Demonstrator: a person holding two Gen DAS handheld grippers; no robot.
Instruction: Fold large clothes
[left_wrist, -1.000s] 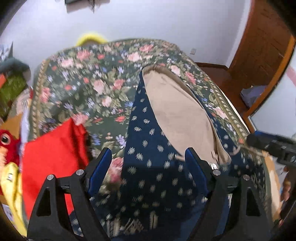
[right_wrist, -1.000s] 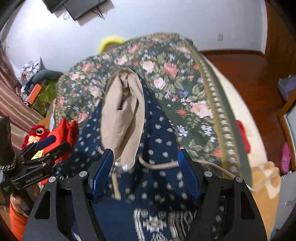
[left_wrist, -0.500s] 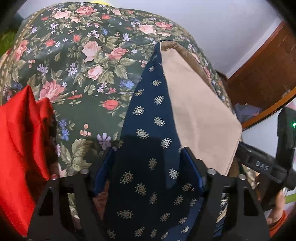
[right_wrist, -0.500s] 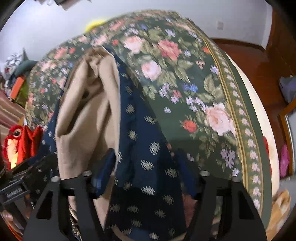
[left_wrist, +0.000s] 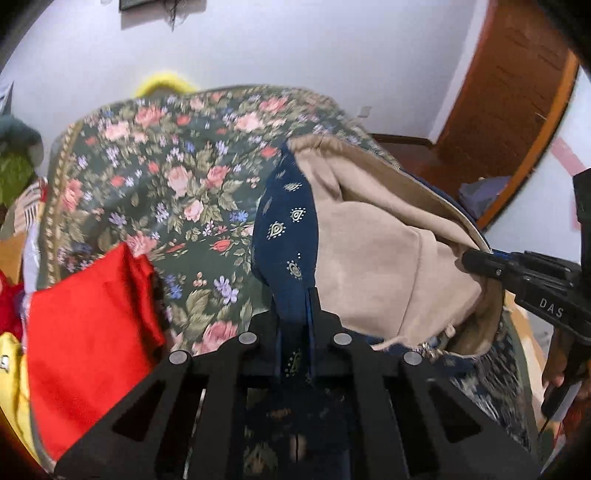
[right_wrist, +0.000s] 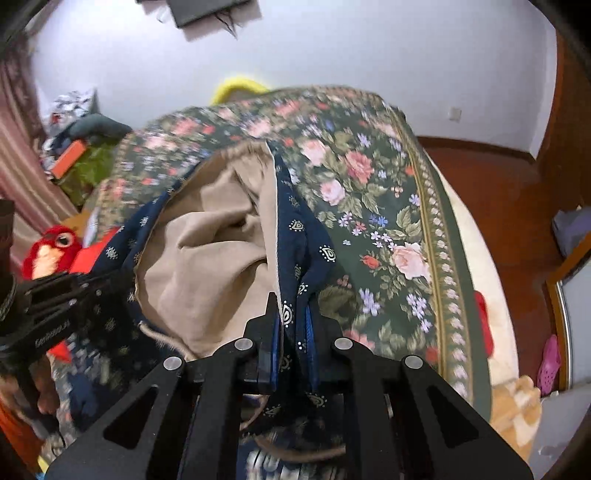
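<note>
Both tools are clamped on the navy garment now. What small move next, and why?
Probably lift both together and draw apart. The left tool and right tool each pinch the navy garment, but its beige lining still sags, bunched, over the floral bedspread.

The left gripper (left_wrist: 295, 314) is clamped, jaws just closed on cloth, pointing toward twelve o'clock. The right gripper (right_wrist: 291, 321) likewise. Both tilt downward.
</note>
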